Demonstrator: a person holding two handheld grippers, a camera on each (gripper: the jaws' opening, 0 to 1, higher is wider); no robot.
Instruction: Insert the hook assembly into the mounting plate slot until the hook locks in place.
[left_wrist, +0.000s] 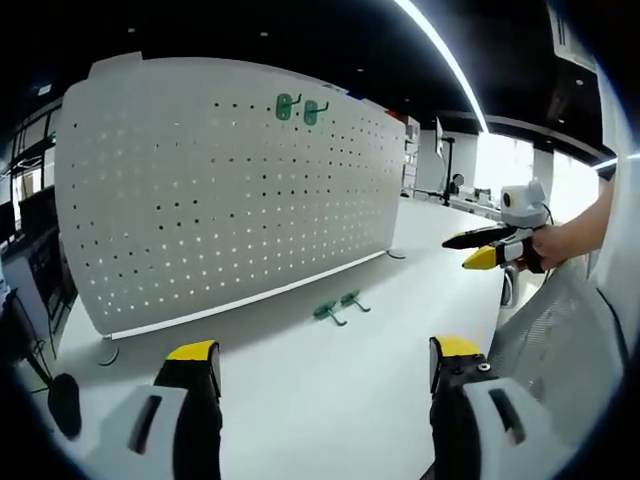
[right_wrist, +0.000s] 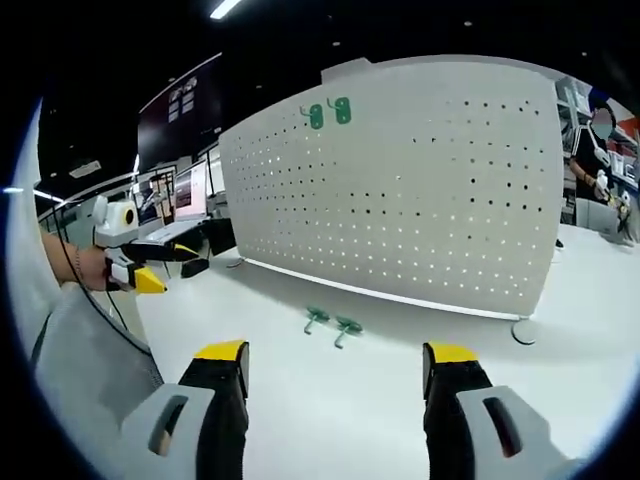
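Two small green plastic hooks (left_wrist: 340, 306) lie on the white table (left_wrist: 300, 400), near the big white board with holes (left_wrist: 220, 190). Two more green hooks (right_wrist: 328, 113) hang up high. Both the left gripper (left_wrist: 325, 365) and right gripper (right_wrist: 335, 365) have their jaws wide apart, holding nothing.

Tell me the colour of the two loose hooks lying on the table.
Green. The loose hooks show best in the right gripper view, on the white table.

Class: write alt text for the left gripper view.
A white pegboard stands on a white table, two green hooks mounted near its top and two more hooks lying before it. The left gripper is open; the right gripper enters opposite.
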